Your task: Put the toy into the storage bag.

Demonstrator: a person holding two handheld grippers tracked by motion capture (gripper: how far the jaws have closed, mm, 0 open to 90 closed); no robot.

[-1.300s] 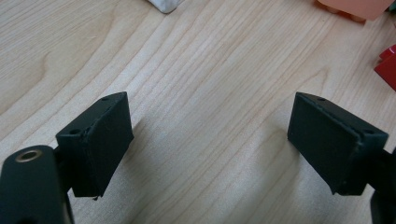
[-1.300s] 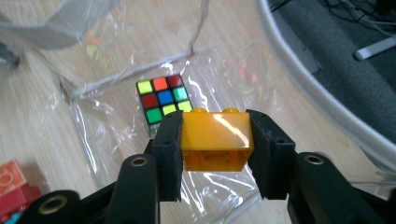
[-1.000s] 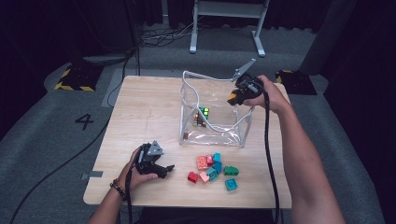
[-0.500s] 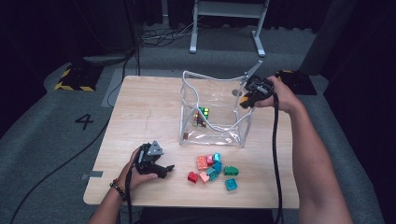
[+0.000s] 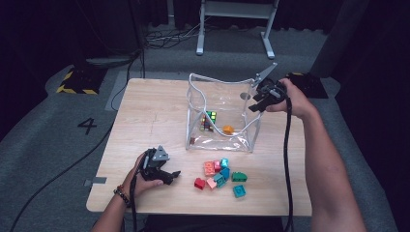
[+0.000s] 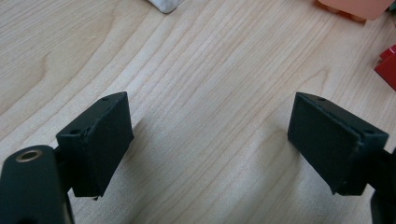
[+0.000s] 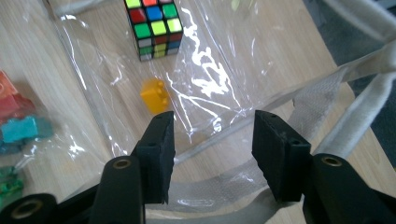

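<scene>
- Wooden table (image 5: 145, 121) carries everything, so work from the bag forward to the loose pieces at the near edge.
- Clear plastic bag (image 5: 220, 116) stands open-topped at the table's middle, with a colour cube (image 5: 209, 119) and an orange brick (image 5: 227, 129) already on its floor. It looks floppy, so I judge its mouth needs holding wide while each piece goes in.
- Right gripper (image 5: 258, 99) sits at the bag's right rim. In the right gripper view its jaws have just been opening and now stand part open over the rim strap (image 7: 233, 140), with no pad pressing on anything. It would do best to pinch that rim again or stay clear of the mouth.
- Left gripper (image 5: 162, 175) rests low on the table, left of the pile. Its jaws stand wide apart and hold nothing.
- Loose bricks (image 5: 220, 174) lie clustered just in front of the bag. The red brick (image 5: 199, 183) is nearest the left gripper, so take it first, squarely across its flat sides.
</scene>
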